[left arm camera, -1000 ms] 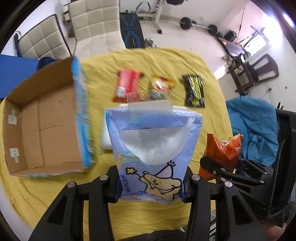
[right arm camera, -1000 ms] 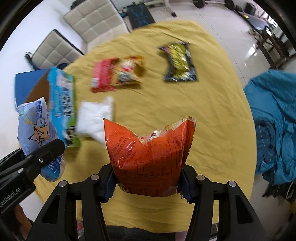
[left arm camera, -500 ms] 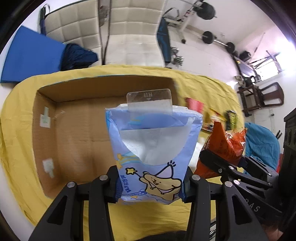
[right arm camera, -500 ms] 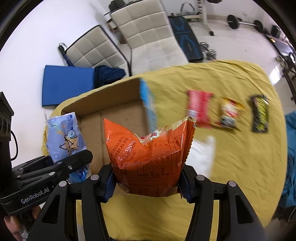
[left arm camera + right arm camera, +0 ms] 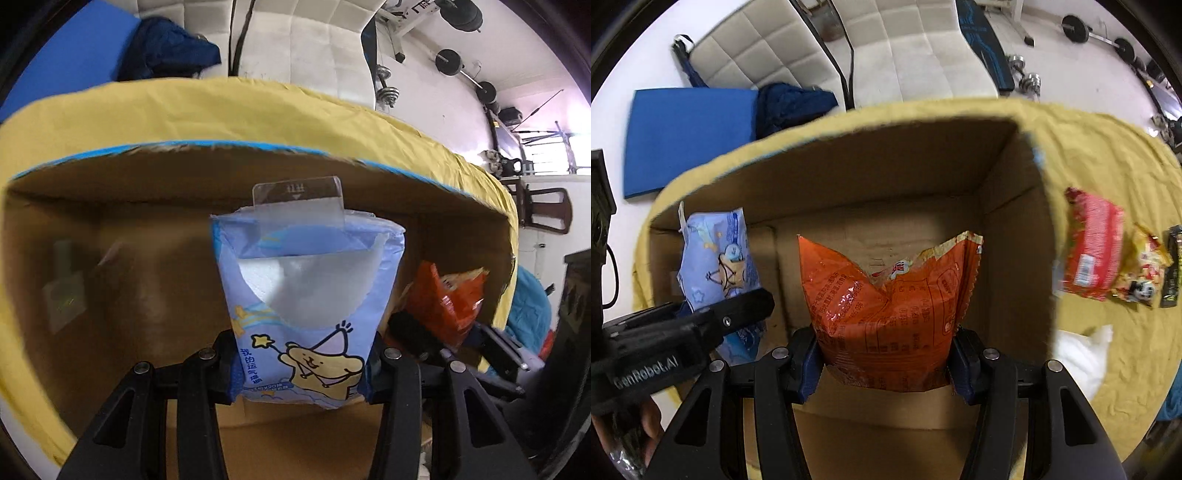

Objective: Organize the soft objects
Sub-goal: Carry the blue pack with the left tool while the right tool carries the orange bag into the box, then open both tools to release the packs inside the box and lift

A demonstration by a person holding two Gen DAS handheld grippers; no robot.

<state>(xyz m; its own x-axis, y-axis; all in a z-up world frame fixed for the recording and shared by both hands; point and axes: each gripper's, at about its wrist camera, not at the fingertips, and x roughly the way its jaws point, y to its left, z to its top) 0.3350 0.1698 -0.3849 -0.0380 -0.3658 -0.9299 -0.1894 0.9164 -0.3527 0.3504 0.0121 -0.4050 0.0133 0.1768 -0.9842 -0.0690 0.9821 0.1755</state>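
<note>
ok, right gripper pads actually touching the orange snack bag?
Touching. The right wrist view shows the right gripper with both blue pads pressed against the sides of the orange snack bag, pinching it over the cardboard box.

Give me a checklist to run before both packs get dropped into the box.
1. Left gripper clamps tissue pack: ok.
2. Right gripper clamps orange snack bag: ok.
3. Both packs over the cardboard box opening: ok.
4. Box floor under the packs bare: ok where visible.
5. Packs touching the box floor: cannot tell.
6. Grippers apart from each other: ok.
</note>
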